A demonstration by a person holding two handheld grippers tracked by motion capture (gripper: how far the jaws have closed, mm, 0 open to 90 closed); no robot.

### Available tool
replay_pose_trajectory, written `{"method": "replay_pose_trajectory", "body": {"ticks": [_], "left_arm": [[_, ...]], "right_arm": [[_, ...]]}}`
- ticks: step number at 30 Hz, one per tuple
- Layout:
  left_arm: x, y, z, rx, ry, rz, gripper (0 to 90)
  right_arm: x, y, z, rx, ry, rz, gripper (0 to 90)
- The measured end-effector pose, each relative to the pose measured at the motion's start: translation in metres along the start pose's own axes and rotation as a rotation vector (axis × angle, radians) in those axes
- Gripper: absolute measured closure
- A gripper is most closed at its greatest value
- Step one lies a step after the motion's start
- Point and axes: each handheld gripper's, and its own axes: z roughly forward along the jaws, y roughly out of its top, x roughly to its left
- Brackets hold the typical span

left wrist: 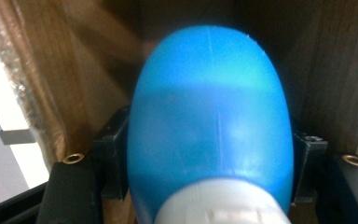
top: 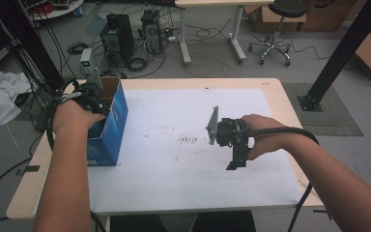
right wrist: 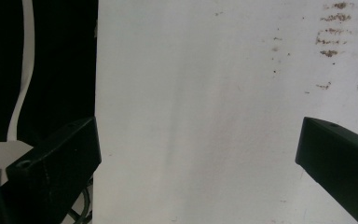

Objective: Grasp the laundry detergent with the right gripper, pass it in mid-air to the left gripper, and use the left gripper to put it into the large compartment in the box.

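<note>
While the blue bottle [left wrist: 209,121] sits inside the blue cardboard box [top: 110,126] at the table's left edge, the left gripper [top: 91,99] reaches down into the box's open top. In the left gripper view the bottle, white cap nearest the camera, lies between the two black jaws, whose pads flank its sides; whether they press on it cannot be told. Brown cardboard walls stand close on either side of the bottle, leaving little room sideways; the way out is upward through the open top. The box stands on the white sheet [top: 183,159] covering the wooden table [top: 280,92], its far end near the table's back edge. The right gripper [top: 235,157] hangs over the sheet's middle, well apart from the box, jaws spread wide with nothing between them and pointing down at bare sheet marked by a few brown stains [right wrist: 333,32]. Beyond the table, computer towers [top: 118,36], cables and a stool [top: 276,29] stand on the floor.
</note>
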Motion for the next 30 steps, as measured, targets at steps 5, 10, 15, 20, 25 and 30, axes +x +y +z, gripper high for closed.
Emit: {"method": "replay_pose_trajectory", "body": {"ticks": [5,10,15,20,25,30], "left_arm": [[0.001,-0.002,-0.003,0.004,0.006,-0.001,31.1],[0.000,-0.004,-0.010,-0.013,0.014,0.013,30.8],[-0.002,-0.006,-0.020,-0.030,0.025,0.025,28.6],[-0.005,-0.009,-0.031,-0.051,0.032,0.040,23.7],[-0.006,-0.013,-0.045,-0.066,0.051,0.049,22.5],[-0.009,-0.017,-0.063,-0.093,0.058,0.070,20.9]], "right_arm": [[0.000,0.002,0.001,0.000,0.001,-0.007,0.0],[0.001,0.003,0.000,0.003,0.005,-0.007,0.0],[0.001,0.004,0.000,0.000,-0.001,-0.013,0.0],[0.002,0.006,-0.001,-0.002,-0.004,-0.014,0.0],[0.002,0.007,-0.002,-0.009,-0.009,-0.022,0.0],[0.002,0.007,-0.004,-0.011,-0.013,-0.019,0.0]]}}
